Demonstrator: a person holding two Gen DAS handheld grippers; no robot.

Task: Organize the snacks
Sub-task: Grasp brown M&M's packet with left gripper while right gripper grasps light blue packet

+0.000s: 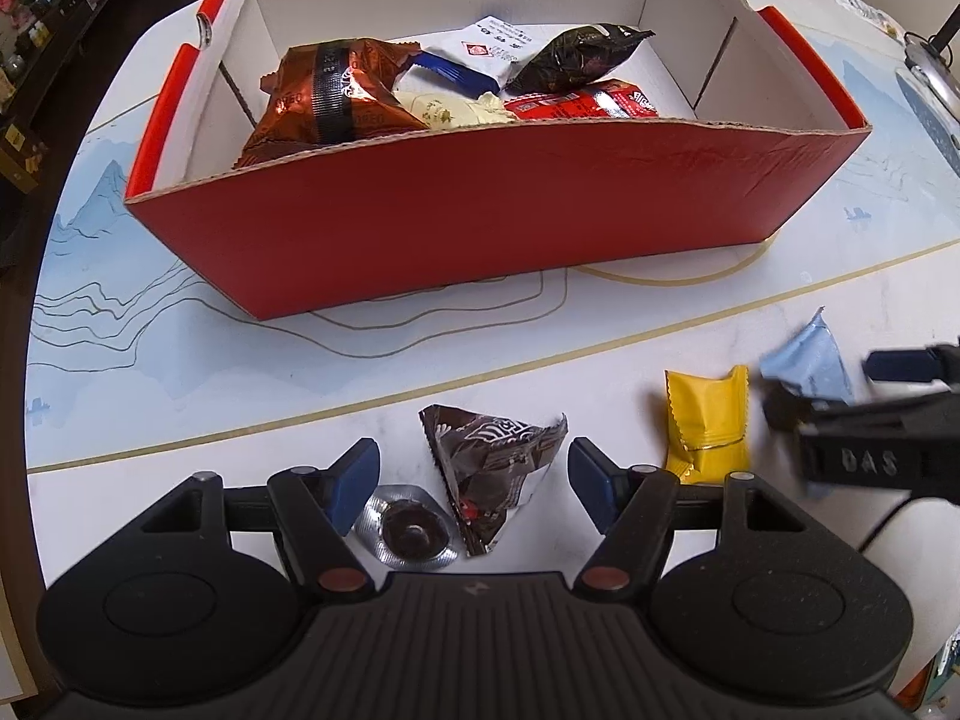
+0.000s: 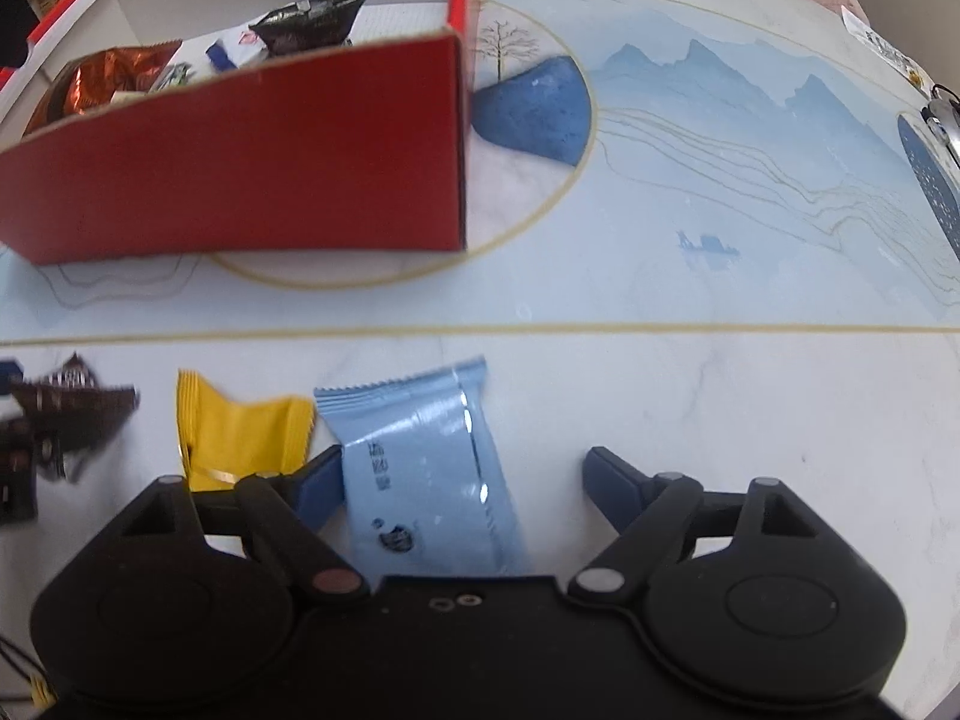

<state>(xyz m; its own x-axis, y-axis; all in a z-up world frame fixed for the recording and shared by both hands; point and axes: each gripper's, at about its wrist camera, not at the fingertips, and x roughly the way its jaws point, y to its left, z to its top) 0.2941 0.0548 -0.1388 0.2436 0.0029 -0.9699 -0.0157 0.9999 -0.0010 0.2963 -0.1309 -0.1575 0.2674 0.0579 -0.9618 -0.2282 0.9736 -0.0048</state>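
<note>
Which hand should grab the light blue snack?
Probably the right gripper: the light blue snack lies between its open fingers. The left gripper straddles the dark brown wrapper.

Red box [image 1: 480, 210] holding snacks, brown [image 1: 492, 468], yellow [image 1: 708, 420], pale-blue [image 2: 420, 456] packets lying flat before it

A white marble-patterned table [image 1: 180, 480], printed with pale blue mountains and gold lines, is observed. Dark cluttered shelving [image 1: 54, 18] is seen at far left.

Left tool [image 1: 474, 483] low, jaws spread wide, right tool [image 2: 462, 480] beside it, jaws also spread
</note>
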